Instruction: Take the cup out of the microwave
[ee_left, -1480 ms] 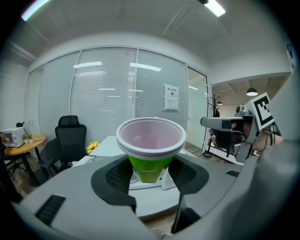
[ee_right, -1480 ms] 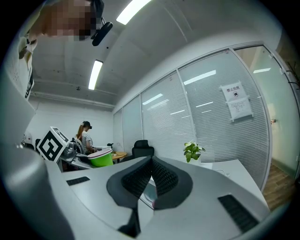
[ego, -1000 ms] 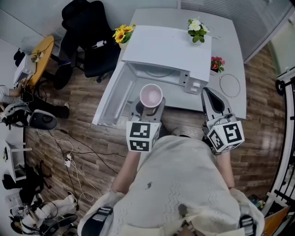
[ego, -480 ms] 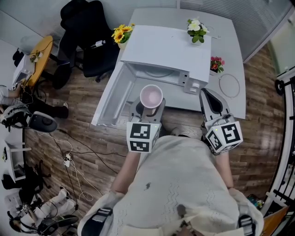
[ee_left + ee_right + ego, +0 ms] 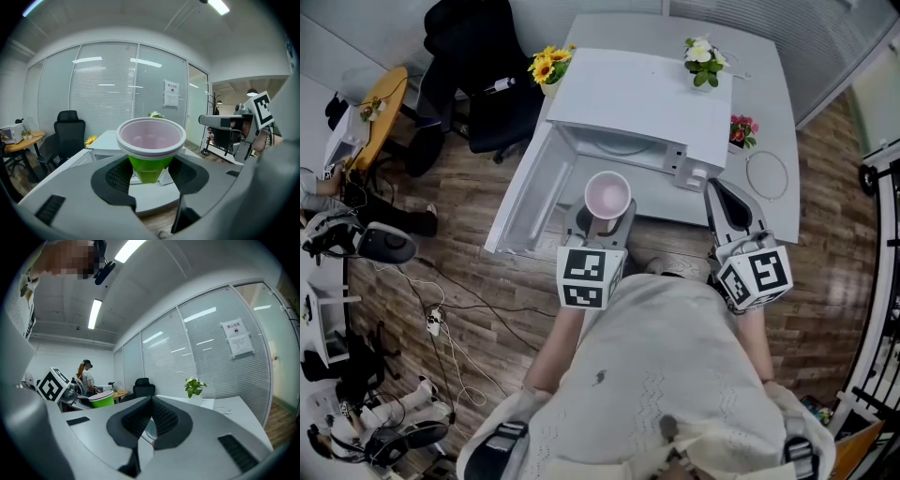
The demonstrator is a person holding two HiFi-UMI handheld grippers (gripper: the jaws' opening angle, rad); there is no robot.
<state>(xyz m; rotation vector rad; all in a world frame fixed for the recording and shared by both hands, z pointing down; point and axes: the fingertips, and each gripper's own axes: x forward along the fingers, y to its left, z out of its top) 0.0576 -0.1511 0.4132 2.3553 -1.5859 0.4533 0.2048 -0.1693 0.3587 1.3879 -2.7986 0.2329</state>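
Note:
The cup (image 5: 607, 195), green with a white rim and pale pink inside, is upright and clamped between the pads of my left gripper (image 5: 605, 217). It hangs just in front of the white microwave (image 5: 637, 98), whose door (image 5: 530, 202) is swung open to the left. The left gripper view shows the cup (image 5: 150, 140) with the left gripper (image 5: 150, 171) pressing on its green body from both sides. My right gripper (image 5: 722, 190) is to the right of the cup at the table's front edge, shut and empty. In the right gripper view the right gripper (image 5: 151, 416) has its pads touching, and the cup (image 5: 101, 399) shows far left.
The microwave stands on a white table (image 5: 769, 112) beside sunflowers (image 5: 548, 67), a white-flowered plant (image 5: 703, 56), pink flowers (image 5: 741, 129) and a coiled cable (image 5: 766, 173). A black office chair (image 5: 478, 84) stands left of the table. Cables lie on the wooden floor (image 5: 441, 323).
My right gripper has edged slightly to the left. The left gripper and the cup have kept still.

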